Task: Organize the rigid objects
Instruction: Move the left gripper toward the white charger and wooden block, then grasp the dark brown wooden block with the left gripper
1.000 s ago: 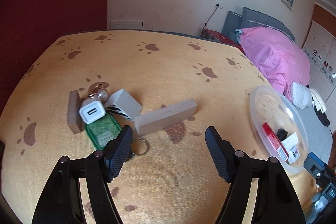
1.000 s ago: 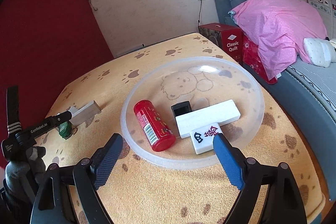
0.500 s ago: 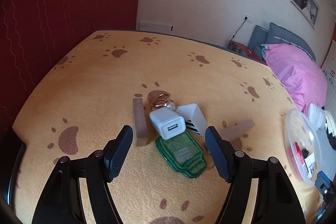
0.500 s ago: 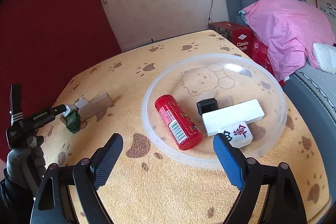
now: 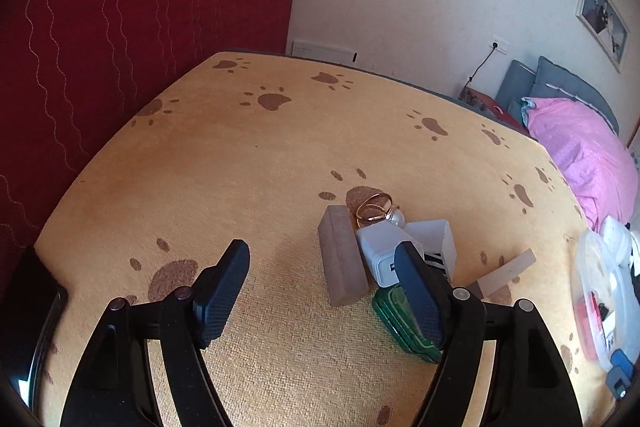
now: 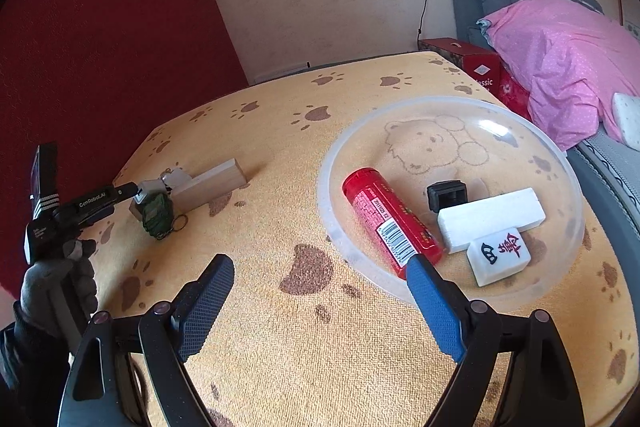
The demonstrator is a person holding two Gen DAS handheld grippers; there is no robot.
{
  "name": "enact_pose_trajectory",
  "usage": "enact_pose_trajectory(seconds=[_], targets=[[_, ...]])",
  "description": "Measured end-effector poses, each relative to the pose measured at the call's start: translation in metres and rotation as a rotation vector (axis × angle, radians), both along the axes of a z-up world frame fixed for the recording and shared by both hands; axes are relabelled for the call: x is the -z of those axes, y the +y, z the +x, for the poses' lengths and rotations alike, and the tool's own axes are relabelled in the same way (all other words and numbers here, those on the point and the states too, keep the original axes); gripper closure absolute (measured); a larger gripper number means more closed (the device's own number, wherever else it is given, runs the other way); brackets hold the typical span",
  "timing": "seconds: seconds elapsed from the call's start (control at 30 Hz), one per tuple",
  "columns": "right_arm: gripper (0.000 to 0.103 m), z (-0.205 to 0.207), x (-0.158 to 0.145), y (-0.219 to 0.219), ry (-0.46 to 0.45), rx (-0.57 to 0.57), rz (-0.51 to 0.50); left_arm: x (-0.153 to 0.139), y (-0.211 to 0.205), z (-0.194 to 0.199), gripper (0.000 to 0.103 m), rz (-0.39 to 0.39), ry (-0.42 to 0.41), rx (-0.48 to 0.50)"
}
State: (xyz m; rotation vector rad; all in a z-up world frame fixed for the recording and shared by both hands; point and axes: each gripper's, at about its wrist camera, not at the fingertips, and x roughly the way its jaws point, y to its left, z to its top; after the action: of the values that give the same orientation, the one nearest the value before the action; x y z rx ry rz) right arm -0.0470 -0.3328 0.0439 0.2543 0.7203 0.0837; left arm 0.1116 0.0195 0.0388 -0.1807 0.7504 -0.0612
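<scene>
Left gripper (image 5: 322,265) hovered at the loose cluster, jaws opening, nothing between them; brown block (image 5: 343,255) and white charger (image 5: 383,254) lay beside its right finger. Right gripper (image 6: 316,277) stood spread and empty before the clear bowl (image 6: 560,163). Judged step: picking the next piece; next move needs centring on one item.

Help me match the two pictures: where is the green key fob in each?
Left wrist view: green key fob at lower right, partly behind a gripper finger.
Right wrist view: green key fob at middle left.
Shared landmark: the light wooden block beside it.
</scene>
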Motion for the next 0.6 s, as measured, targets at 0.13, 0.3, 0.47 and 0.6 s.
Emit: enact_pose_trajectory(seconds=[0.13,0.3,0.47,0.6], targets=[[0.012,0.002,-0.001,0.008,0.003,-0.017,-0.007,0.002,0.004,0.001,0.026,0.001,0.005,-0.003],[0.012,0.004,-0.001,0.018,0.007,-0.035,-0.011,0.010,0.011,-0.001,0.026,-0.006,0.020,-0.008],[0.012,0.004,-0.002,0.027,0.007,-0.054,-0.017,0.013,0.013,0.000,0.026,0.006,0.028,-0.005],[0.012,0.006,-0.001,0.030,0.014,-0.059,-0.018,0.016,0.020,0.000,0.026,0.015,0.039,-0.023]])
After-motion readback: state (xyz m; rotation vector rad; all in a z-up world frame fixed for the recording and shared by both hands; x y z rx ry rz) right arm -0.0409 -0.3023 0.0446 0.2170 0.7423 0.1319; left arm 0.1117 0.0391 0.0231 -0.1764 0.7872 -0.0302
